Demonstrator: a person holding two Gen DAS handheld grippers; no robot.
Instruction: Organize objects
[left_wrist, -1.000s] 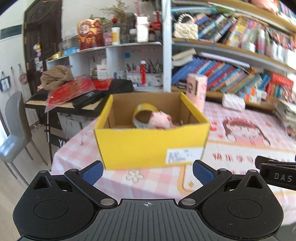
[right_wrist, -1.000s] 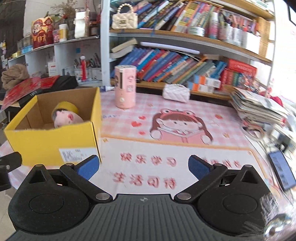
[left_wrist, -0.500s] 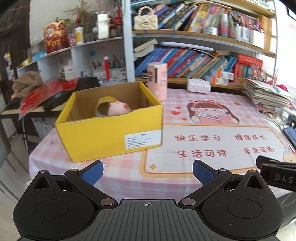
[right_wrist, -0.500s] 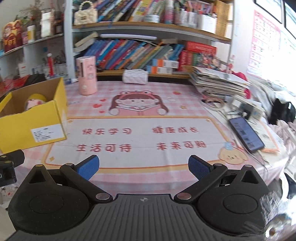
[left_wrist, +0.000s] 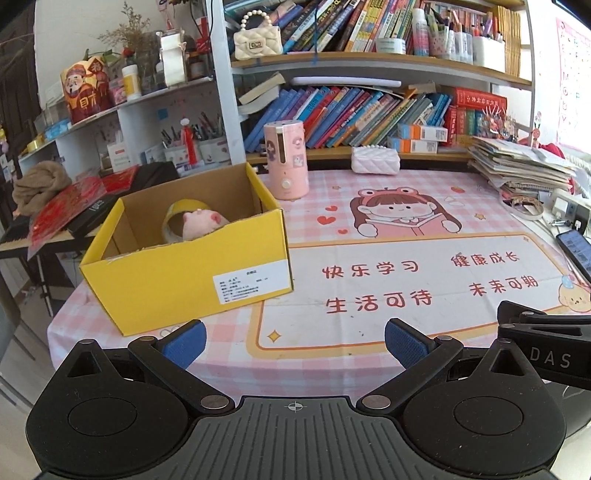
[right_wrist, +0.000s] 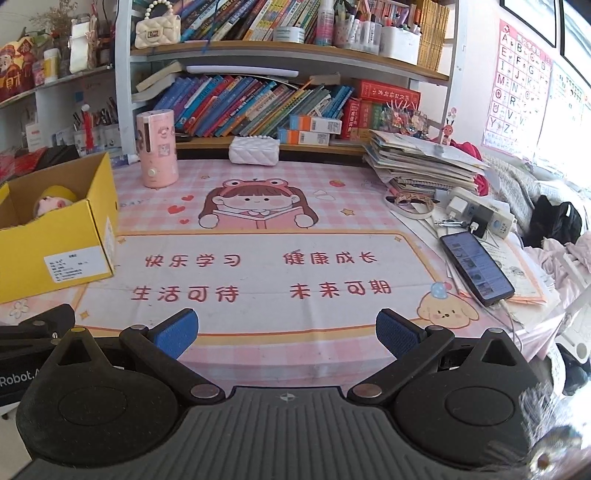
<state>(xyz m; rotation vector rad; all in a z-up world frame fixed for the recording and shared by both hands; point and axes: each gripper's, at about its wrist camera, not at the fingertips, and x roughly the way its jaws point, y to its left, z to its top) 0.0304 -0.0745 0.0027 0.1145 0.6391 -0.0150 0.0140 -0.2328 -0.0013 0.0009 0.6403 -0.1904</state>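
A yellow cardboard box (left_wrist: 184, 273) stands on the left of the pink desk mat; it also shows in the right wrist view (right_wrist: 55, 240). Inside it lie a pink plush pig (left_wrist: 201, 223) and a yellow tape roll (left_wrist: 177, 210). A pink cylindrical humidifier (left_wrist: 286, 158) stands behind the box. A white quilted pouch (left_wrist: 375, 164) lies near the shelf. My left gripper (left_wrist: 293, 341) is open and empty at the near table edge. My right gripper (right_wrist: 286, 332) is open and empty, to the right of the left one.
A bookshelf (right_wrist: 277, 107) full of books runs along the back. A paper stack (right_wrist: 417, 162), a tape roll (right_wrist: 410, 205), a power strip (right_wrist: 480, 216) and a phone (right_wrist: 474, 264) crowd the right side. A keyboard stand with red packets (left_wrist: 70, 210) is left of the table.
Both grippers pulled back and swung right, away from the box. The box now sits farther left in both views. Both stay open.
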